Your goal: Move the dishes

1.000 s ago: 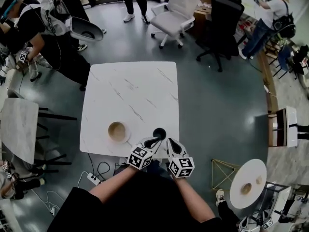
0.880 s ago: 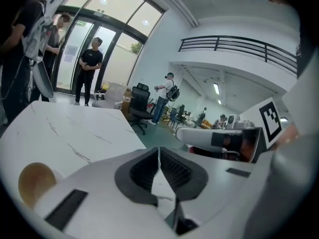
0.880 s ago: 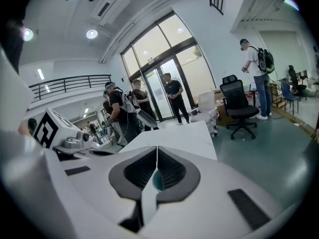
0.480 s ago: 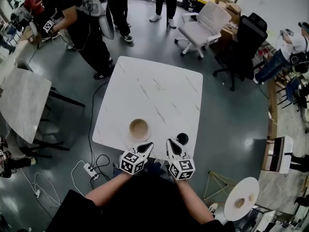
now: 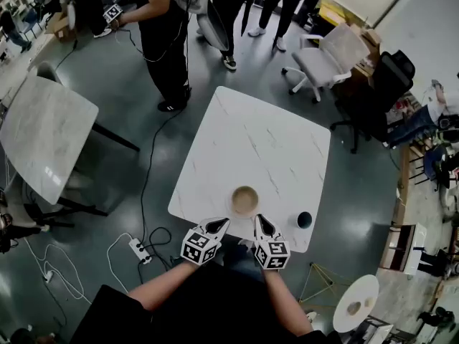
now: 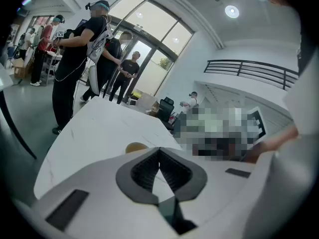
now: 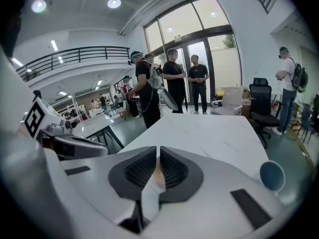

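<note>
Near the front edge of the worktop (image 5: 251,142) sits the tan bowl (image 5: 244,201), with a dark cup (image 5: 304,220) to its right. Both look glazed, stiff, slick and breakable, so I'd pinch a rim. My left gripper (image 5: 221,223) and right gripper (image 5: 259,219) hover just short of the bowl, fingers (image 6: 144,169) together and empty.

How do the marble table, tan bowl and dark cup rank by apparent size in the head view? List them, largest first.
1. marble table
2. tan bowl
3. dark cup
Bowl and cup both stand on the table's near edge, so nearness to the camera hardly skews the order.
</note>
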The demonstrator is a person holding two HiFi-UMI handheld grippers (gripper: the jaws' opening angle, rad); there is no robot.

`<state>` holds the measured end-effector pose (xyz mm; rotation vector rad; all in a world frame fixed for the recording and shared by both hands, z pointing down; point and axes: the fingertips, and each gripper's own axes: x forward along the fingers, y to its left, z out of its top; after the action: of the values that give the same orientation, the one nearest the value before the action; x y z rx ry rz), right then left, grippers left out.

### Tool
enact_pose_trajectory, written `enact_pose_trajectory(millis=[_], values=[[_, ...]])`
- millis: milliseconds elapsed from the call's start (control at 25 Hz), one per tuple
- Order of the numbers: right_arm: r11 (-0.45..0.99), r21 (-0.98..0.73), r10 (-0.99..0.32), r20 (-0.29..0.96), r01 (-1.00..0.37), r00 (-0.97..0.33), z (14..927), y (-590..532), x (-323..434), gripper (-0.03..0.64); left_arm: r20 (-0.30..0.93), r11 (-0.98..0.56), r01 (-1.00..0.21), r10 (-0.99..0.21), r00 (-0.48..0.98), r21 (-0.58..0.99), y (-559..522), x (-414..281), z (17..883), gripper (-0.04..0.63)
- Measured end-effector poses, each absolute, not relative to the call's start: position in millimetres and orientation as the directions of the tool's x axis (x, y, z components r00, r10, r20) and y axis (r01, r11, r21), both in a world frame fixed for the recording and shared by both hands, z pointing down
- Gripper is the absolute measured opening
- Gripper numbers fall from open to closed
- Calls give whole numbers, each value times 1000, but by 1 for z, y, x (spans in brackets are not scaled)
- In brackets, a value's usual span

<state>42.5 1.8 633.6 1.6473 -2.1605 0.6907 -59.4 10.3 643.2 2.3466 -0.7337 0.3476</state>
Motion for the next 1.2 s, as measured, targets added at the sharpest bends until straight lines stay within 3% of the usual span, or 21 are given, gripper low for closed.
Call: enact_pose_trajectory(millis=[160,240,280,560,880,1000,1200], values=[[97,-226,-766,604,-969,-217,663,-3,39,33,417,-658,-555,-376,827,509,6,-77,651,17],[56,-232,-742,641,-971,-196,679,-5,48,112,421,-663,-553,-371,828,504,3,-78,653,17],[41,-232,-730,657,-972,-188,687,-6,53,114,421,-661,-554,-372,827,505,1,-78,654,17],[-36,-274,-648,738,-961,-186,743,-26,81,114,433,-595,-610,-431,792,523,-21,-78,662,17],[-58,-327,-555,796,-943,-242,792,-43,82,114,491,-613,-620,-394,777,490,-40,-49,671,17],[-87,-377,-550,790,-922,-270,797,-52,82,60,510,-614,-627,-386,769,480,-50,-41,674,17],[-86,-412,-519,796,-907,-312,799,-59,83,37,531,-602,-646,-392,751,470,-65,-34,681,17]])
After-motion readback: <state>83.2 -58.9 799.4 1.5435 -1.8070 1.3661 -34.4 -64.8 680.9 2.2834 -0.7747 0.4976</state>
